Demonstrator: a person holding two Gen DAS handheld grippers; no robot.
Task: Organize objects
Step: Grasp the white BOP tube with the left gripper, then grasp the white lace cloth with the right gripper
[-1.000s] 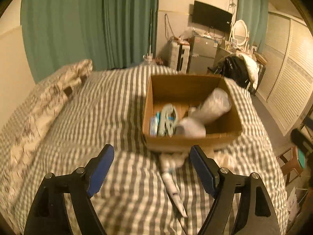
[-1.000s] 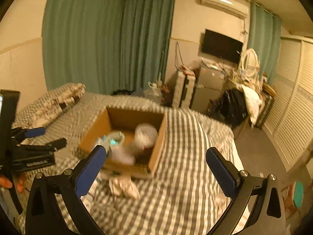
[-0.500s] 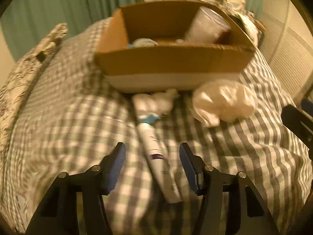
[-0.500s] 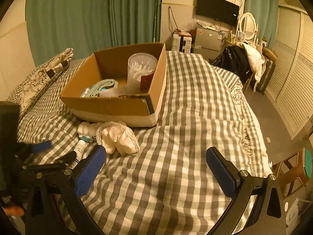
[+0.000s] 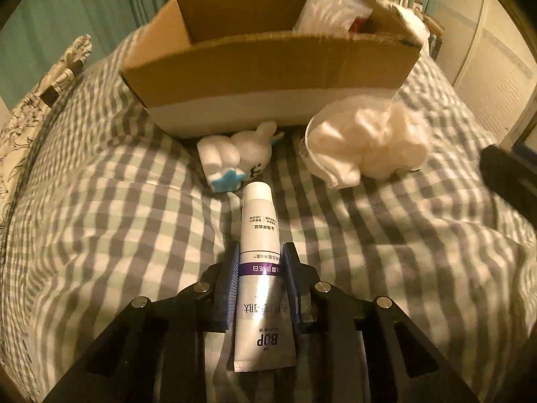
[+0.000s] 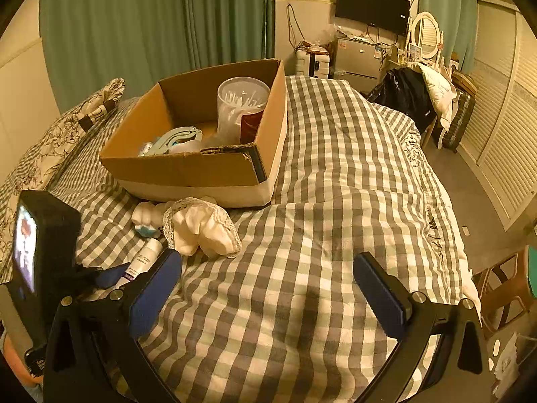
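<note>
My left gripper [image 5: 260,252] is shut on a white and silver tube [image 5: 260,268] lying on the checked bedspread; its cap points at the cardboard box [image 5: 268,77]. The tube also shows in the right wrist view [image 6: 142,262], with the left gripper [image 6: 110,275] around it. A small white plush toy [image 5: 231,161] and a crumpled white cloth [image 5: 365,144] lie against the box front. My right gripper [image 6: 268,278] is open and empty above the bedspread. The box [image 6: 188,168] holds a clear plastic cup [image 6: 240,107] and a pale clip [image 6: 178,137].
A patterned pillow [image 6: 57,134] lies left of the box. The bed edge drops off at the right toward the floor [image 6: 470,201]. A stool [image 6: 503,288] stands by the bed corner. Dresser, fridge and TV stand at the far wall.
My left gripper moved forward and down over the tube and closed on it. My right gripper stayed open and almost still.
</note>
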